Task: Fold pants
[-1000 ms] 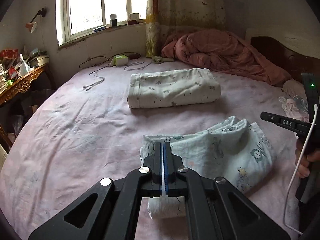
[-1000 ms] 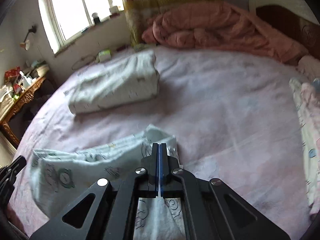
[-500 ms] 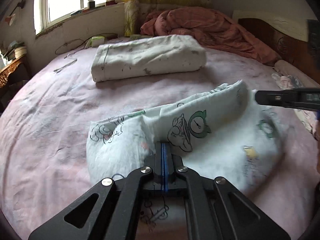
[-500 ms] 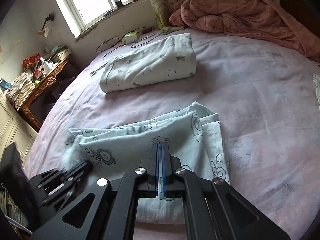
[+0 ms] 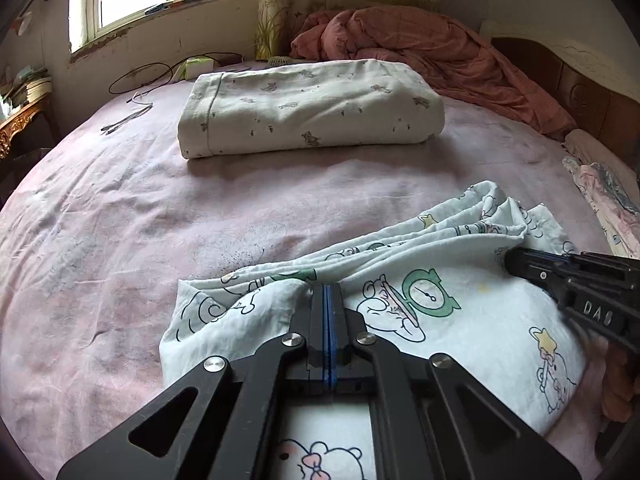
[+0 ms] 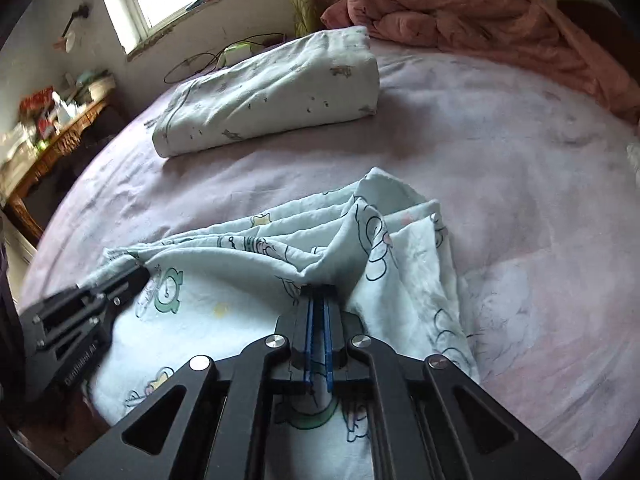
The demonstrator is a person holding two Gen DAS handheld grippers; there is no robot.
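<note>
Lowered onto the bed, both grippers clamp pants.

The right hand-held gripper is clamped on a fold of the cartoon-print pants, which lie bunched on the pink bed. The left hand-held gripper pinches their far-left edge. A folded blanket sits beyond.
</note>
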